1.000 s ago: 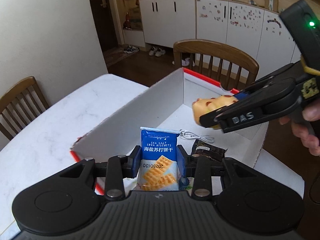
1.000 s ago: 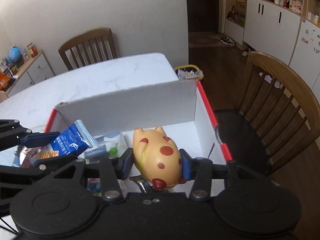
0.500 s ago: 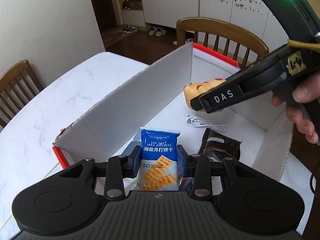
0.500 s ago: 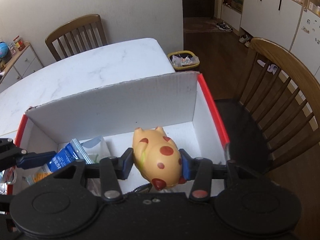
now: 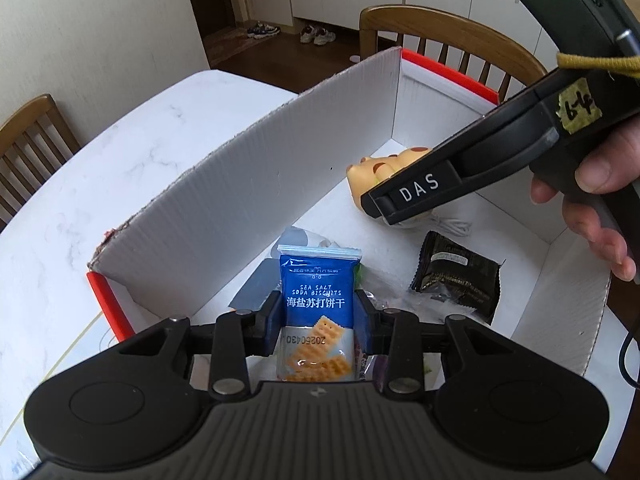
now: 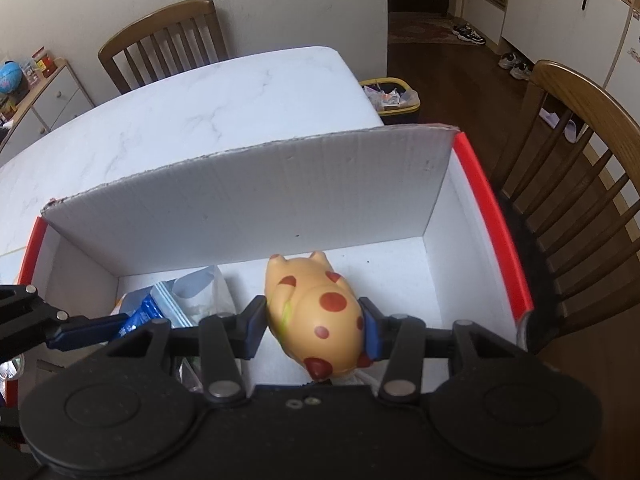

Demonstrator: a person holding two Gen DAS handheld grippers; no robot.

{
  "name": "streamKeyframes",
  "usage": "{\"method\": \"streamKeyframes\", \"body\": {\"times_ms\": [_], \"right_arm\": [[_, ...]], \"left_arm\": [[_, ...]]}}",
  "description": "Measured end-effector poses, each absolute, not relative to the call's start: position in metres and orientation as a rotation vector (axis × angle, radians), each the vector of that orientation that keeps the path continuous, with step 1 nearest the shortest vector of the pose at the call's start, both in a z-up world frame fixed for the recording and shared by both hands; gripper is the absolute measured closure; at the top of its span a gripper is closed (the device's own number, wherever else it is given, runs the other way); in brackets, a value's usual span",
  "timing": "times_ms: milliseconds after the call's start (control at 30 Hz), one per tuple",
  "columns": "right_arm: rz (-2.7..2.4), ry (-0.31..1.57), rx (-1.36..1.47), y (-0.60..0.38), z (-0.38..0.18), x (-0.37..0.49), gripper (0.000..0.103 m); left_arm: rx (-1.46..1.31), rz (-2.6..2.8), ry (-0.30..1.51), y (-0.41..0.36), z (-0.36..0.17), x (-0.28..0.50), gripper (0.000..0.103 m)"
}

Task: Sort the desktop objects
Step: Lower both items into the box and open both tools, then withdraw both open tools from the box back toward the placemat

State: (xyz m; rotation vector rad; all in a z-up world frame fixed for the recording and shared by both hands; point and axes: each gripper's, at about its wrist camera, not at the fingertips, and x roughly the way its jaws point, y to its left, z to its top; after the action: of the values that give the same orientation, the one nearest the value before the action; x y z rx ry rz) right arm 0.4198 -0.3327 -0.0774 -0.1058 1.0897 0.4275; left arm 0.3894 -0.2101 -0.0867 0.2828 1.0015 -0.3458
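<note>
Nearly done, I'd say: the left gripper pinches the biscuit packet and the right gripper pinches the spotted pig toy, both over the box, unreleased.

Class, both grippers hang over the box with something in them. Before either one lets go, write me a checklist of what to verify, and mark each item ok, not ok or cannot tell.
1. Left gripper shut on the biscuit pack: ok.
2. Right gripper shut on the spotted toy: ok.
3. Both loads inside the walls of the box: ok.
4. Bare floor under the toy: cannot tell; a white cable lies close by.
5. Bare floor under the biscuit pack: not ok; plastic bags lie there.
6. Dark packet apart from both grippers: ok.
</note>
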Motion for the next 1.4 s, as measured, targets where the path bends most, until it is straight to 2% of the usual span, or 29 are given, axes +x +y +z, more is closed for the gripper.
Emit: {"method": "streamKeyframes", "body": {"times_ms": [267,367,433,500,600,1400], "right_arm": [[0.436,1.112,-0.129,-0.325,-0.079,0.427,0.054],[0.44,1.116,-0.129,-0.326,-0.078,0.428,0.051],[0.446,1.114,-0.133,-0.326,-0.078,0.428,0.05],[0.446,1.106,-0.135,-0.328,-0.077,0.426,0.045],[0.441,1.09,-0.126,-0.331,-0.074,0.424,0.036],[0.495,1.009,-0.099,-0.346,-0.02,0.375,0.036]], "left_arm": [[0.295,-0.351,1.034,-0.211,-0.088,0.394,0.066],[0.285,-0.344,1.04,-0.21,-0.087,0.394,0.058],[0.273,-0.342,1.037,-0.209,-0.087,0.393,0.048],[0.271,-0.348,1.026,-0.21,-0.086,0.392,0.039],[0.272,-0.344,1.005,-0.211,-0.082,0.389,0.032],[0.219,-0.37,0.9,-0.197,-0.034,0.355,0.032]]}}
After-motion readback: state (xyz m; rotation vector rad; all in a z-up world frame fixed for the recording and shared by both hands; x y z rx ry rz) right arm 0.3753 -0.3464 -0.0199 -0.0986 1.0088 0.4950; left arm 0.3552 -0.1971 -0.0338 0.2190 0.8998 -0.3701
